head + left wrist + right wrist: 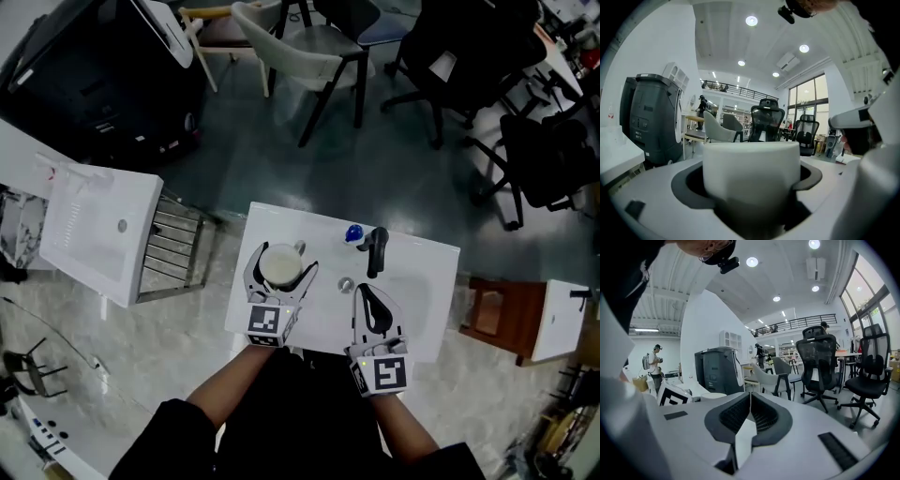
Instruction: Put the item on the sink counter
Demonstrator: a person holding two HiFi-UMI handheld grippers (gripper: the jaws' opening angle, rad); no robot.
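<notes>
Left gripper [281, 262] clamped round the cup [279, 268], centre-left of frame, over the left part of the sink counter [323, 230]. Right gripper [364, 291] fully closed, empty, just below the faucet [377, 251]. Chairs [309, 47] stood along the frame's top.

cup [279, 267] white | sink counter [427, 272] white | faucet [377, 251] black | small object [353, 232] blue | office chair [450, 52] black | floor [272, 159] dark grey-green

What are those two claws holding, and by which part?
The left gripper clasps a white mug by its round body; the right gripper is shut, empty.
</notes>
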